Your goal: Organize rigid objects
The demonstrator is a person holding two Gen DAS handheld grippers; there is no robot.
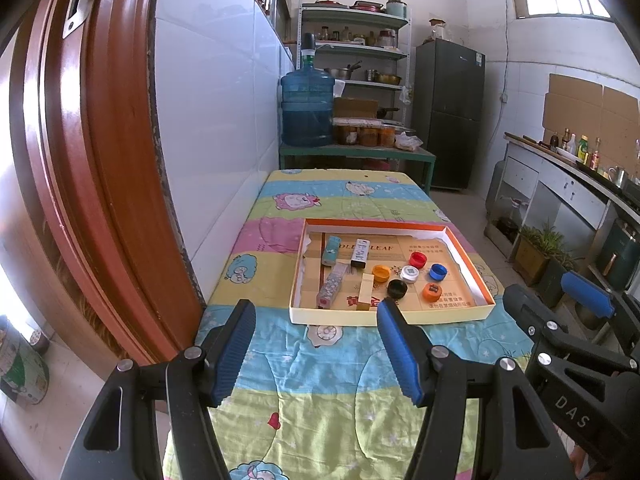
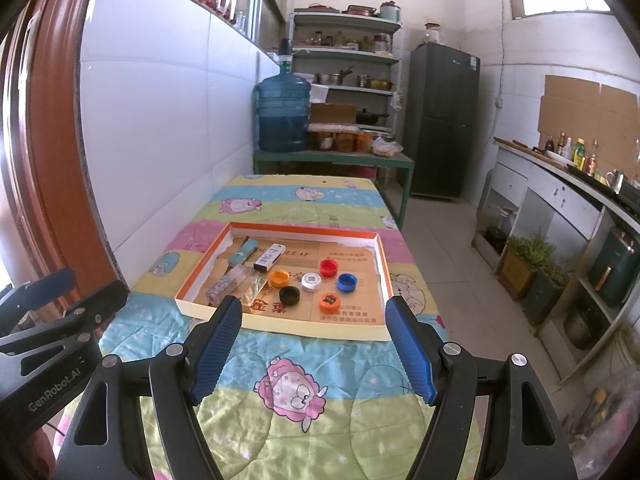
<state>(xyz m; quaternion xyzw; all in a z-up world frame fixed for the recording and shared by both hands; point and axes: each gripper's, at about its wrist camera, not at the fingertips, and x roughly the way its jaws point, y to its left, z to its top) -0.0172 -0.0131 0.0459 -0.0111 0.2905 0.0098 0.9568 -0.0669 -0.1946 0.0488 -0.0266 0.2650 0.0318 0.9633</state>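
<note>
A shallow cardboard box lid (image 1: pixel 394 316) (image 2: pixel 280 330) with an orange rim lies on the cartoon-print table cover. Inside it on the left lie several lighters: a teal one (image 1: pixel 332 250) (image 2: pixel 244 254), a white and black one (image 1: pixel 360 253) (image 2: pixel 270 258), a patterned clear one (image 1: pixel 330 289) (image 2: pixel 226 284) and a gold one (image 1: pixel 365 291). On the right sit several bottle caps: red (image 1: pixel 418 258) (image 2: pixel 329 267), blue (image 1: pixel 437 271) (image 2: pixel 346 281), white (image 1: pixel 409 273) (image 2: pixel 311 281), black (image 1: pixel 397 289) (image 2: pixel 289 294), two orange (image 1: pixel 381 273) (image 2: pixel 330 303). My left gripper (image 1: pixel 316 340) and right gripper (image 2: pixel 314 338) hover open before the lid, holding nothing.
A tiled wall and a red-brown door frame (image 1: pixel 100 160) run along the left. Beyond the table stand a blue water jug (image 1: pixel 306 108), a green bench, shelves and a dark fridge (image 1: pixel 450 112). A counter (image 2: pixel 560 184) with bottles lines the right, floor between.
</note>
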